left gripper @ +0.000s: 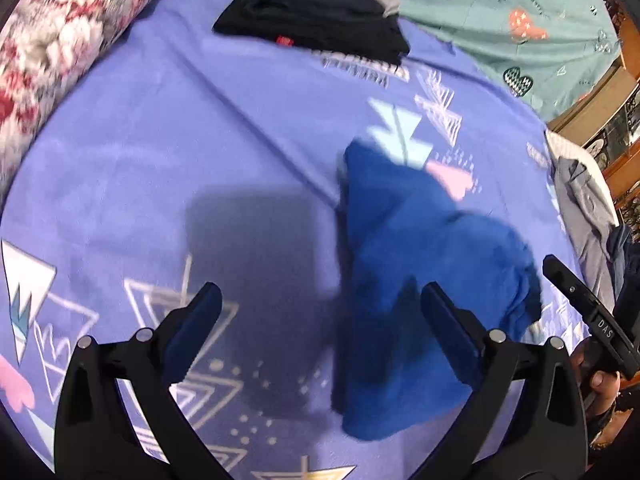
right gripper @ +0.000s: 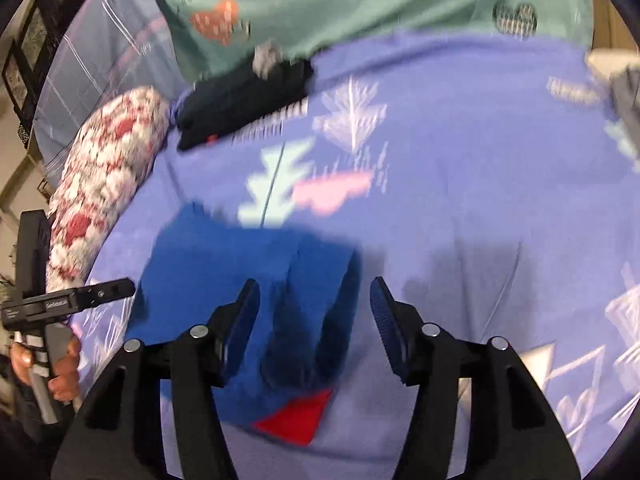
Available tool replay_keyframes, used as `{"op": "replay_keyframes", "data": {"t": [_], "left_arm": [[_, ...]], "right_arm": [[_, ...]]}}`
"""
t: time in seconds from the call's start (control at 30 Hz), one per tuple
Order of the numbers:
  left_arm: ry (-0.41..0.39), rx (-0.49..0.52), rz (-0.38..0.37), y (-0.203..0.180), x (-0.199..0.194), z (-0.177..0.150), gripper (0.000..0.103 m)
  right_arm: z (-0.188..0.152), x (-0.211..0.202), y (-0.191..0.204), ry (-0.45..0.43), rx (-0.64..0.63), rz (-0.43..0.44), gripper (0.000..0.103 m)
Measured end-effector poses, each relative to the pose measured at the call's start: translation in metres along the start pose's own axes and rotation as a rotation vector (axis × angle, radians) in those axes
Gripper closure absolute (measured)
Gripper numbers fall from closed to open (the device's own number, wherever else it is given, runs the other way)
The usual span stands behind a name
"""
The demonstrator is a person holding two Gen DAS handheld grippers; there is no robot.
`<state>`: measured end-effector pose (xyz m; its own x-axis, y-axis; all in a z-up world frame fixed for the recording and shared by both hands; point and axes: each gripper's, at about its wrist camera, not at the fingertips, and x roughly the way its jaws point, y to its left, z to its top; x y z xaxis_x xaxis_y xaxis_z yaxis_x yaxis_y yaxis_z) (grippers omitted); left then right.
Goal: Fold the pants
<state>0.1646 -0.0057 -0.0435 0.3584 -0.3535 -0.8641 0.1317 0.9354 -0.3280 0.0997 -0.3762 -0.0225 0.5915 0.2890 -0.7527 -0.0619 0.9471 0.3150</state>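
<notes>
Looks like we're nearly done: the bright blue fabric pants (right gripper: pixel 240 288) lie bunched in a compact bundle on the purple patterned bedsheet (left gripper: pixel 120 160). Both the left gripper (left gripper: pixel 320 332) and right gripper (right gripper: pixel 316 320) have jaws apart, holding nothing. The bundle looks rumpled, so maybe a final tidy.

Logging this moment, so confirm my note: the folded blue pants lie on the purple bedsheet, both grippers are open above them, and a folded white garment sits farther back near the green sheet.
One detail is wrong: the folded garment farther back is black, not white, as the left wrist view shows. The rest stands: the blue pants lie on the purple bedsheet, and the left gripper and right gripper are open above them.
</notes>
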Motion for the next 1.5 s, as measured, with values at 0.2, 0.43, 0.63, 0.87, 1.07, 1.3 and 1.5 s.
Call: {"op": "replay_keyframes", "data": {"t": [0.2,0.43,0.63,0.87,1.07,1.3,1.5], "left_arm": [[0.015,0.058,0.027,-0.031,0.03,0.032,0.002],[0.102,-0.01,0.089,-0.016,0.079,0.042,0.002],[0.091,-0.012,0.072,-0.018,0.056,0.034,0.002],[0.019,-0.01,0.027,-0.014,0.035,0.001,0.002],[0.097,-0.103,-0.039,-0.001,0.037,-0.001,0.002],[0.097,-0.073,-0.054,0.0,0.008,-0.016,0.002],[0.133,0.049,0.02,-0.019,0.027,-0.043,0.002]], "right_arm": [[0.014,0.037,0.039,0.065,-0.111,0.083,0.078],[0.0,0.066,0.005,0.159,-0.052,0.095,0.102],[-0.007,0.037,0.017,0.132,-0.062,0.107,0.076],[-0.039,0.023,0.022,0.166,-0.086,0.095,0.064],[-0.032,0.018,0.02,0.165,-0.039,0.143,0.058],[-0.036,-0.019,-0.004,0.094,0.046,0.105,0.03],[-0.055,0.008,0.001,0.203,-0.016,0.003,0.03]]}}
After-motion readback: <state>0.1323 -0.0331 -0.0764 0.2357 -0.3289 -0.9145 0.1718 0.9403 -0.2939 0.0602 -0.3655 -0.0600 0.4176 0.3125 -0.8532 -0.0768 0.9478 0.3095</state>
